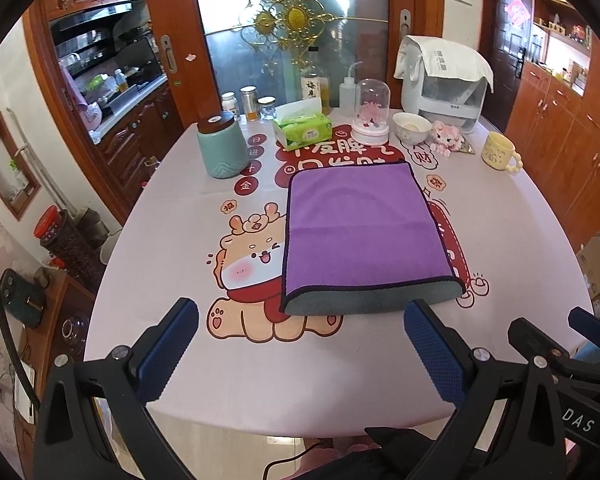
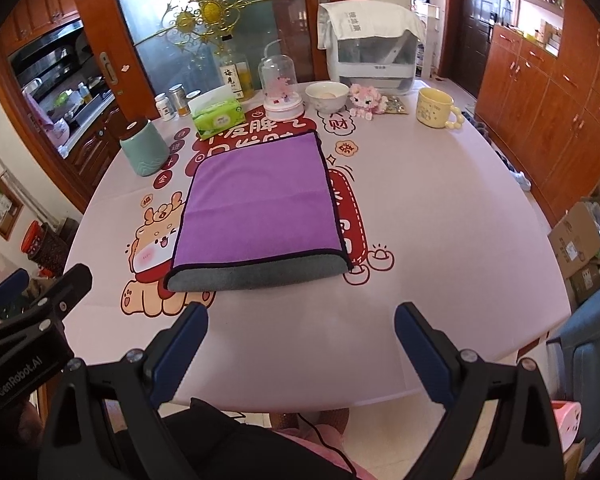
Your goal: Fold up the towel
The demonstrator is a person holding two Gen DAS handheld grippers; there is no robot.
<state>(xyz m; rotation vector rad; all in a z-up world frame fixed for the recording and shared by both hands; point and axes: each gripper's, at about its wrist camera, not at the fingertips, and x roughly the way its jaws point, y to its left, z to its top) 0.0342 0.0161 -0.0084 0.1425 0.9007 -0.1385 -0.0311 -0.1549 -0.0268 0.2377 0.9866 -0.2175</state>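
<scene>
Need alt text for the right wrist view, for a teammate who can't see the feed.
A purple microfibre towel with a grey underside lies folded flat on a pink cartoon-print tablecloth, its grey fold nearest the camera. The right gripper hovers short of it, jaws open and empty. A mint ceramic jar and a yellow mug stand beyond.

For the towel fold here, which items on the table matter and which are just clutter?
Part of the job:
- purple towel, already folded over, grey underside showing at the near edge
- left gripper, open
- right gripper, open

Just lying about:
- teal jar
- tissue pack
- glass dome
- white bowl
- yellow mug
</scene>
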